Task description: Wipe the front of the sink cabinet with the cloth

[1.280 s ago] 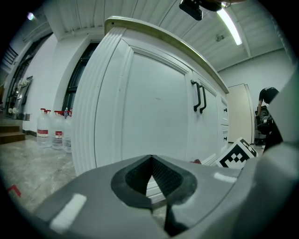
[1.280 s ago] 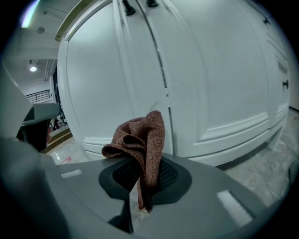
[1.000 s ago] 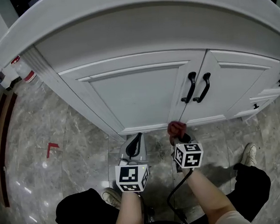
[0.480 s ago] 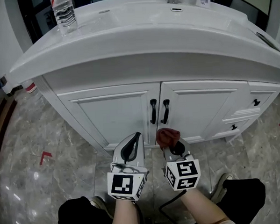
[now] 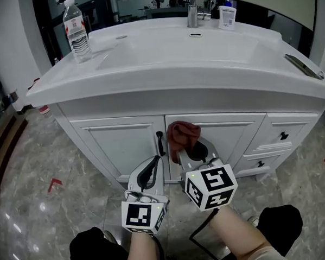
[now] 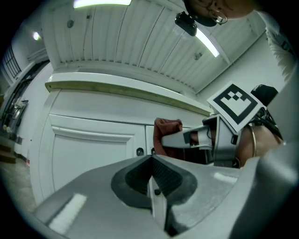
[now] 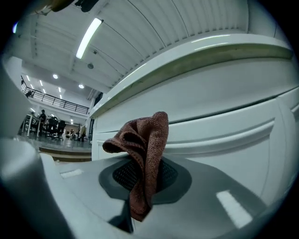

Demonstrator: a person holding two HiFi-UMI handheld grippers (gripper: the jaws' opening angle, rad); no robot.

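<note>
A white panelled sink cabinet (image 5: 125,147) fills the upper half of the head view under a broad white basin countertop (image 5: 164,61). The right gripper (image 5: 192,150), at 6 o'clock of the cabinet's middle seam, has its two grey jaws clamped on a rust-red terry cloth (image 5: 182,135). In the right gripper view the cloth's lower end is pinched between the black ribbed pads (image 7: 164,173), and its bunched folds rise above the jaw tips towards 12 o'clock. In the head view the cloth lies over the upper left corner of the right door, just at 3 o'clock of a black door handle (image 5: 160,143). Whether it actually touches the panel cannot be told. The left gripper (image 5: 155,161) sits beside the right one, at its 9 o'clock, pointing at the left door. Its jaws are pressed together with nothing between them. Each gripper carries a cube with black-and-white square markers (image 5: 141,216) near the wrist. On the countertop a clear plastic water bottle (image 5: 77,30) stands at 10 o'clock of the basin. A chrome tap (image 5: 191,12) and a small white soap bottle (image 5: 227,17) stand at its 12 to 1 o'clock. Two small drawers with black knobs (image 5: 283,136) sit at 3 o'clock of the doors. The grey marble floor (image 5: 31,215) bears a red mark (image 5: 54,184) at 8 o'clock.
</note>
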